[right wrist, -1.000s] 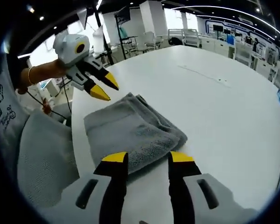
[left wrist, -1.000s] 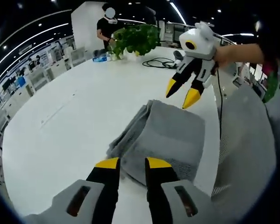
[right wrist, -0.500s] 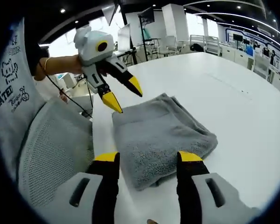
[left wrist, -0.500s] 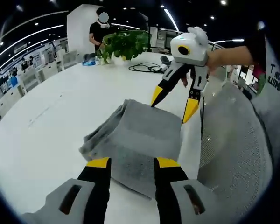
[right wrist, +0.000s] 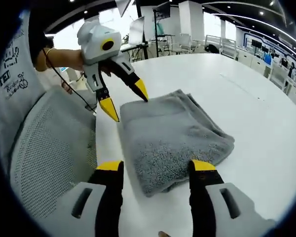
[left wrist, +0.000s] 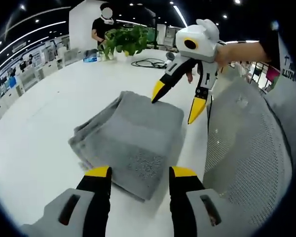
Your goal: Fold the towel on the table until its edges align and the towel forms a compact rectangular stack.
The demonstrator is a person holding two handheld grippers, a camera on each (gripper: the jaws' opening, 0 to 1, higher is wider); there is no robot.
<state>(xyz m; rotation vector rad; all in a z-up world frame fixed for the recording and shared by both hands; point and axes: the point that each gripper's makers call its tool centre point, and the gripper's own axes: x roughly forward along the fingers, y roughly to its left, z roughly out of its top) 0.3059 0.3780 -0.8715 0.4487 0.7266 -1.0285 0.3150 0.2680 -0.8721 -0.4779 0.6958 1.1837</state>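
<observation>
Left gripper view, folded towel (left wrist: 130,136) on table (left wrist: 44,108)

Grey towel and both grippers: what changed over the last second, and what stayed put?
Both grippers drew nearer the folded grey towel, and their jaws spread a little wider. The right gripper tipped down toward the towel's far edge; the left gripper did likewise at its end. Nothing was taken hold of or let go. The towel kept its folded stack shape on the white table.

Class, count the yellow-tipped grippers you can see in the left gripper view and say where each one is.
2. The left gripper rises from the bottom, jaws apart before the folded grey towel. The right gripper enters from upper right, jaws open at the towel's far edge.
</observation>
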